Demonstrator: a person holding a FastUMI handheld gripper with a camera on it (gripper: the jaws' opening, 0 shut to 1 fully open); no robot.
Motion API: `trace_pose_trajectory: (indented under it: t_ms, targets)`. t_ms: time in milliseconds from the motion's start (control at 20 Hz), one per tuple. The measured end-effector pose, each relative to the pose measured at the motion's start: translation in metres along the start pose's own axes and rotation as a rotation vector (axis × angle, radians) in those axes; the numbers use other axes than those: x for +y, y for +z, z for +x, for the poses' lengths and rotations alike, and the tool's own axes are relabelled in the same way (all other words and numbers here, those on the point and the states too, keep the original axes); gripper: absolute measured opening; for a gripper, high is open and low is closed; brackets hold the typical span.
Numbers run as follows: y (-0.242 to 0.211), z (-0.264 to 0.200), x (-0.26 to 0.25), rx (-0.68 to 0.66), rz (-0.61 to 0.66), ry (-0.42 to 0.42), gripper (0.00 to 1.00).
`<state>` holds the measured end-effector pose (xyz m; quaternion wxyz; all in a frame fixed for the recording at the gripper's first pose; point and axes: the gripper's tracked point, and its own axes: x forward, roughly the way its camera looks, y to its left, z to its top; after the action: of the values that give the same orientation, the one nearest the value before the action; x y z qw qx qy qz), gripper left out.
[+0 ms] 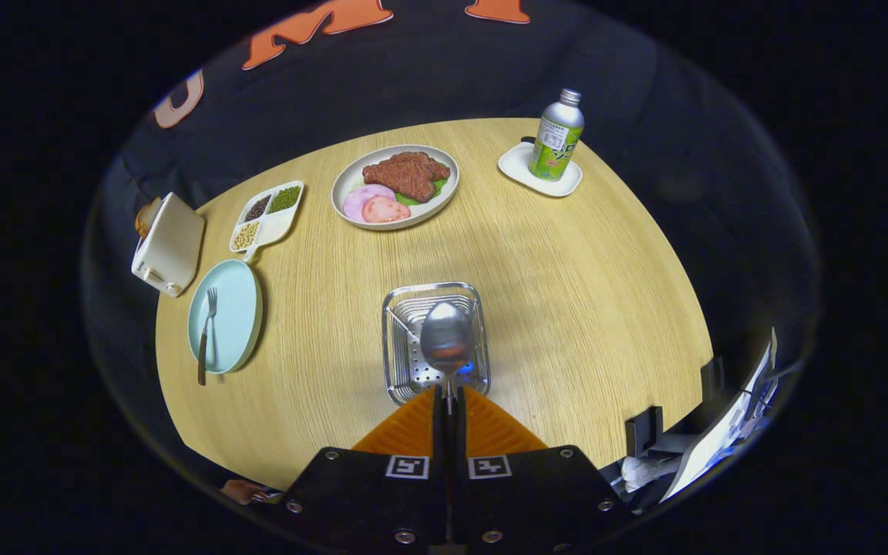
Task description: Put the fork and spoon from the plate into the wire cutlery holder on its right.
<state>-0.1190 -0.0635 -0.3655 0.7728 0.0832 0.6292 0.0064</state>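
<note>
The claw (449, 401) is clenched on the spoon (446, 338) handle, its bowl above the wire cutlery holder (398, 339). The fork (206, 333) lies on the blue plate (240, 308), far left on the table (567, 293).

The shiny spoon (446, 338) is pinched by its handle between the gripper's (449, 401) closed fingers, bowl up, over the wire cutlery holder (401, 339) near the table's front edge. The fork (206, 333) lies on the light blue plate (237, 308) — near the left edge — with its handle poking off the rim.
</note>
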Motion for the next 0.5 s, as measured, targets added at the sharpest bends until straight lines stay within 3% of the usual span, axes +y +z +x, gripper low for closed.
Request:
trace_pose_trajectory:
  t_ms: [150,500]
  targets:
    - [0.005,0.002,0.003,0.010,0.067,0.001,0.09]
    - [0.069,-0.025,0.015,-0.225,0.121,0.038,0.19]
